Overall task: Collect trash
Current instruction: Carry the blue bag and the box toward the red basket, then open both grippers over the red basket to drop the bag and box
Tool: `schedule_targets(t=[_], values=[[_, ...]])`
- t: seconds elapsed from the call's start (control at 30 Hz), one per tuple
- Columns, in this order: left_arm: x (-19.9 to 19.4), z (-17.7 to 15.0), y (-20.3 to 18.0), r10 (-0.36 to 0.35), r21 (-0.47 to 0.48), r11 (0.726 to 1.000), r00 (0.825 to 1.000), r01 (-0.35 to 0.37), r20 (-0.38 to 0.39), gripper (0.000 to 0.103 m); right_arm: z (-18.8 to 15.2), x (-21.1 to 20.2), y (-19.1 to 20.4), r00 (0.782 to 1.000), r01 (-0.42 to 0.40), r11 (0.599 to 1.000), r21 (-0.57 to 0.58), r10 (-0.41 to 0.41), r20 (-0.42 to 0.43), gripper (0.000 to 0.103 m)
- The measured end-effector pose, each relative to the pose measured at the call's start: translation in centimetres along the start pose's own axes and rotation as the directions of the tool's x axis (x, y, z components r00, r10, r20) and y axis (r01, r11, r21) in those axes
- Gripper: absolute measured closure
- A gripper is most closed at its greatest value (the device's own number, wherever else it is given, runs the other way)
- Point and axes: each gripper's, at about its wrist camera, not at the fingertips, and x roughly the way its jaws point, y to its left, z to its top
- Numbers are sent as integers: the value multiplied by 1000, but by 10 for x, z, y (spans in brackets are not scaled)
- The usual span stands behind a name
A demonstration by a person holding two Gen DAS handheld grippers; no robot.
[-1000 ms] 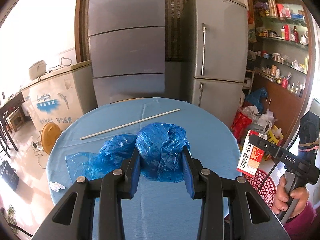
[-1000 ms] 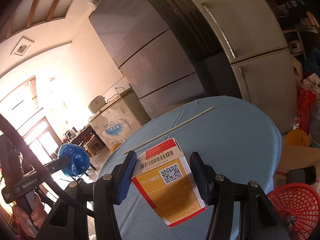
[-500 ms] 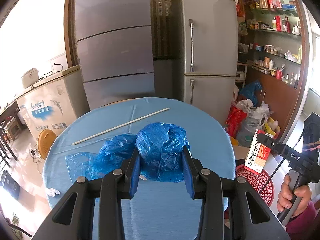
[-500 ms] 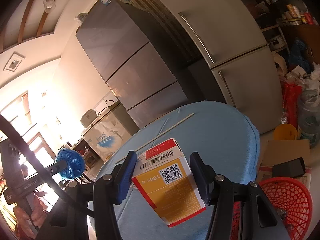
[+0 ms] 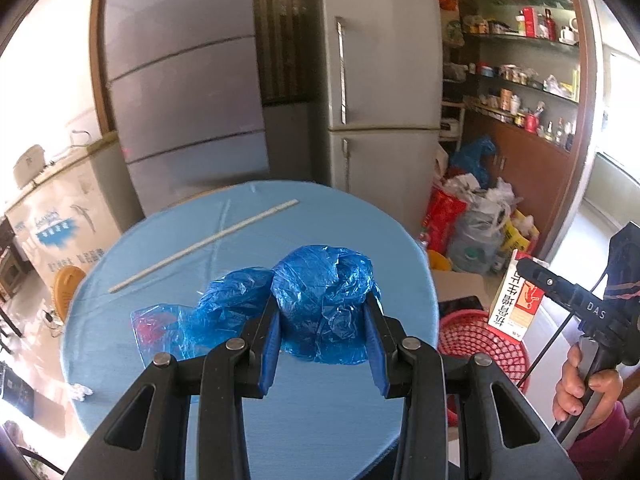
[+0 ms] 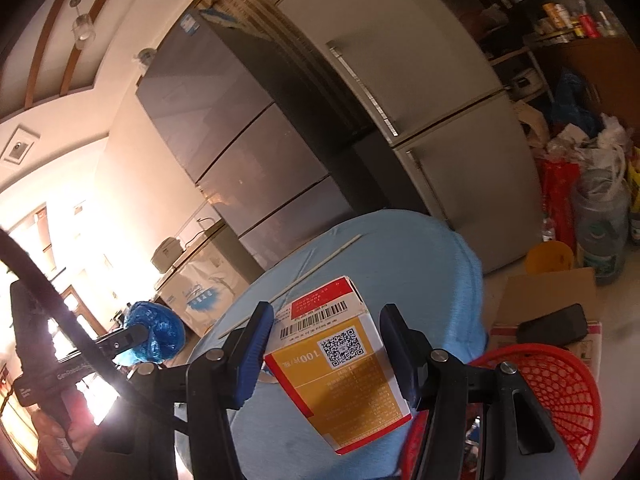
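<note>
both grippers carry trash toward the red mesh basket [image 6: 560, 384] beside the round table [image 5: 340, 220]: left gripper [image 5: 324, 340] pinching a crumpled blue plastic bag [image 5: 324, 296], right gripper [image 6: 328, 352] clamped on a yellow-and-red carton [image 6: 344, 376]

left gripper [image 5: 322, 334] clamping blue bag [image 5: 324, 300] (crumpled), round table [image 5: 360, 240]

We see strong daylight glare blowing out the left side; fisheye edges bend and darken, background slightly blurred.

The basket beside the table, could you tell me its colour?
Red mesh, clearest in the right wrist view.
</note>
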Motion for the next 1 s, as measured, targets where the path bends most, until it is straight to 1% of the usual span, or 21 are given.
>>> schedule_targets(t=[0.13,0.23,0.33,0.4,0.47,0.53,0.63,0.7,0.77,0.8,0.83,0.9,0.93,0.97,1.0], values=[[14,2,-12,-50,4,999,998,50,-26,64,-1,-19,-17,999,38,999,18,-39,23,44],[24,2,-26,-75,25,997,996,76,-42,64,0,-32,-30,996,72,997,36,-73,43,44],[30,-1,-43,-121,52,991,991,124,-54,64,0,-42,-45,993,96,994,60,-100,57,44],[36,-5,-57,-162,74,983,984,167,-75,64,-1,-48,-53,990,121,991,65,-124,59,44],[41,-11,-71,-211,91,971,972,220,-103,64,-2,-51,-61,989,136,988,75,-140,52,44],[48,-15,-87,-259,109,955,956,274,-135,64,-3,-53,-67,987,151,985,81,-155,44,44],[59,-19,-106,-305,127,936,936,329,-175,63,-7,-56,-73,983,177,981,78,-181,38,44],[69,-21,-118,-351,124,916,911,382,-217,62,-9,-57,-79,981,189,978,87,-192,29,44],[79,-21,-129,-380,119,900,890,418,-251,57,-11,-58,-82,979,196,976,98,-200,27,43],[83,-23,-134,-386,124,895,884,428,-264,55,-11,-59,-85,978,203,973,107,-206,23,43],[87,-23,-140,-382,138,893,883,429,-271,55,-11,-59,-86,978,205,972,116,-208,17,43],[92,-24,-143,-363,162,895,891,415,-273,48,-11,-58,-89,977,209,969,131,-212,7,40],[92,-24,-143,-355,170,898,896,406,-268,47,-10,-58,-91,977,211,967,142,-214,6,37],[92,-25,-141,-347,177,901,901,397,-260,46,-10,-58,-92,977,211,966,151,-215,6,32],[91,-25,-137,-343,177,903,904,392,-254,45,-8,-58,-94,978,204,966,159,-209,11,30]])
